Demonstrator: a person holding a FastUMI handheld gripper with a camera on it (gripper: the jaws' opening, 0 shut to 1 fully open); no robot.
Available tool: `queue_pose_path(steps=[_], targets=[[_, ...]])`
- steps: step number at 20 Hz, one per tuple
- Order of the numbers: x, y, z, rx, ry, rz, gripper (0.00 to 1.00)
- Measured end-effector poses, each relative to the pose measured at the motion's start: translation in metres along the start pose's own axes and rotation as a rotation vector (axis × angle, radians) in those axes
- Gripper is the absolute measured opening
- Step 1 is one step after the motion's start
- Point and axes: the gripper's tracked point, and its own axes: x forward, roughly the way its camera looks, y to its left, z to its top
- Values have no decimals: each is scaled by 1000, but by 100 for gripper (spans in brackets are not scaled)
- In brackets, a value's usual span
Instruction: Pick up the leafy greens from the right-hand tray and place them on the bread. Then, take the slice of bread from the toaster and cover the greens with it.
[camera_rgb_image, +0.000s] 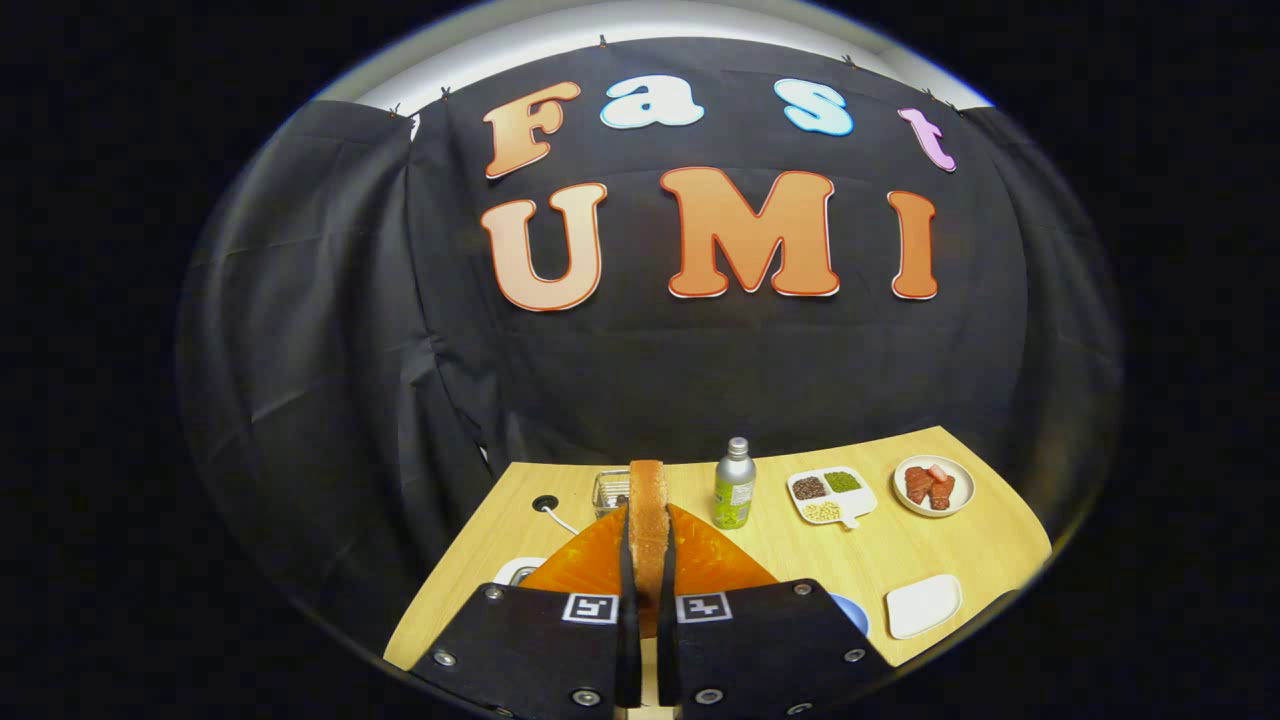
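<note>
The bread (648, 520) is held upright, edge-on, pinched between both fingers of the gripper (648, 560). Beyond the fingers a toaster (611, 490) is seen at 11 o'clock of the bread, a bottle (735, 484) at 2 o'clock, and a white tray (924, 605) on the table (960, 545) at 4 o'clock.

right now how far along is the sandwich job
In hand: the gripper is shut on the bread slice, held upright between its fingers above the wooden table. The white tray to the right looks bare, suggesting the greens went earlier. Left: covering them; that spot sits hidden.
</note>
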Motion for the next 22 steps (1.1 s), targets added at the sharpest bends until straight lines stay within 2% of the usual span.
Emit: queue_pose_path(steps=[8, 15, 22], targets=[[-3, -48, -25, -6, 26, -13, 7], [-6, -75, -73, -30, 91, 0, 7], [1, -92, -131, 20, 187, 35, 7]])
